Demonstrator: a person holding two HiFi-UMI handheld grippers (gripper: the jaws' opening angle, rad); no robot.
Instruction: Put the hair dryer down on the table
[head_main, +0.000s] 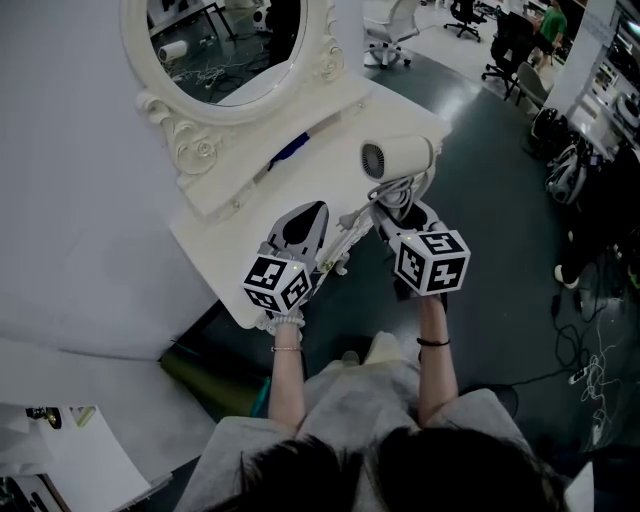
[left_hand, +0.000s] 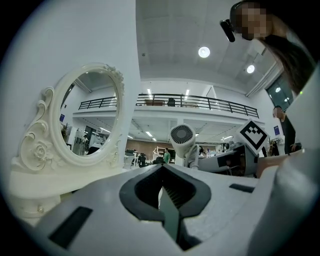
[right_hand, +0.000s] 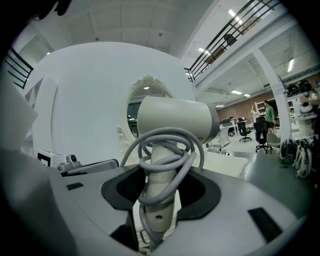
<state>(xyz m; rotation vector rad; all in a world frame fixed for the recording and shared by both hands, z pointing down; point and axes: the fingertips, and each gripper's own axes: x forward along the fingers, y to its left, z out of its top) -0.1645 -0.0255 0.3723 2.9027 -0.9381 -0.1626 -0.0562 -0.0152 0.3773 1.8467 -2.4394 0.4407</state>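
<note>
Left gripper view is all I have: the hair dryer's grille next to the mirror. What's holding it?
Observer: The right hand-held gripper, shut on the handle of the hair dryer.
Operator: Where's the cord?
Observer: The cord is coiled around that handle, partly between the jaws.
Operator: Set down yet?
Observer: Not lying down: head view shows it upright in the gripper at the dressing table's right corner.

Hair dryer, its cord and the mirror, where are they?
hair dryer (head_main: 398, 157): head view, on its round barrel.
cord (right_hand: 166, 160): right gripper view, on the loops round the handle.
mirror (head_main: 235, 45): head view, on the glass.
</note>
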